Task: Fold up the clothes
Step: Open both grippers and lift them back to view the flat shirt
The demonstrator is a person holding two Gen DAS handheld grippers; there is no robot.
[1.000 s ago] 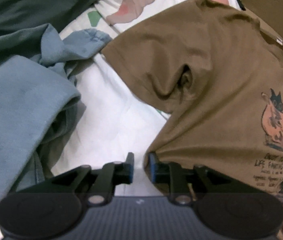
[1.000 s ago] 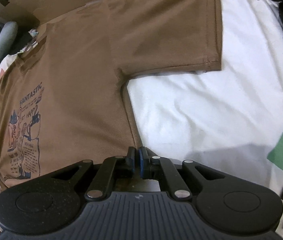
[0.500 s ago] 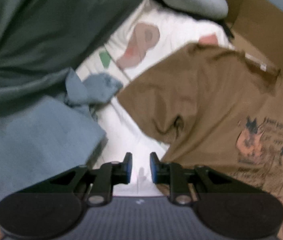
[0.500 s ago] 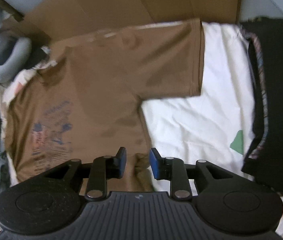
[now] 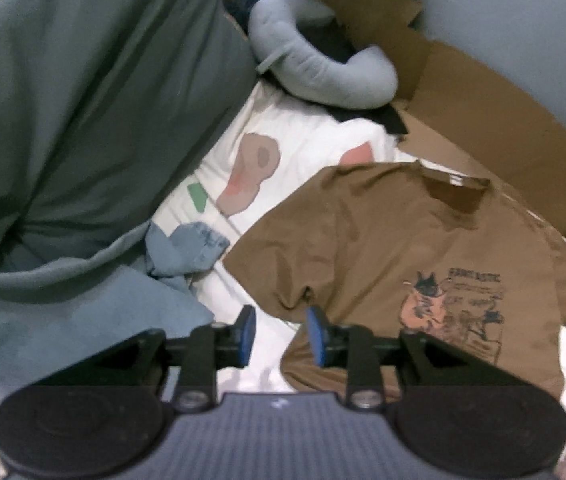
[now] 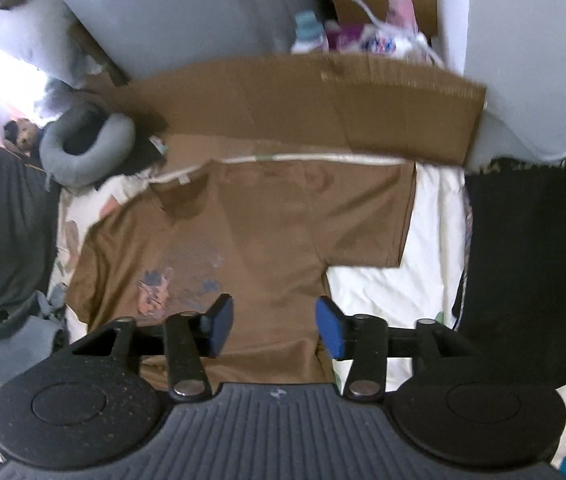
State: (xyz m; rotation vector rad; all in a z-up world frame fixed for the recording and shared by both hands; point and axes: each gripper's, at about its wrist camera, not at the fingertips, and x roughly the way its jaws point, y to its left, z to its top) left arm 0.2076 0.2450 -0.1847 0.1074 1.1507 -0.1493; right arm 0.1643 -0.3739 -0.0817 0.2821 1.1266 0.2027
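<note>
A: Risks from here?

B: The brown T-shirt (image 5: pixel 395 248) lies spread flat, print up, on the white sheet (image 6: pixel 435 216). Its far edge meets the cardboard (image 6: pixel 303 96), and a grey-blue garment (image 5: pixel 63 320) crowds one sleeve. A careless grab could catch sheet or neighbour.

A: Pose?

B: My left gripper (image 5: pixel 279 334) and right gripper (image 6: pixel 271 328) hang above it, tilted down, jaws opening, nothing between them.

Dim indoor light, blown-out glare at upper left, motion blur, fisheye bending, dark corners
</note>
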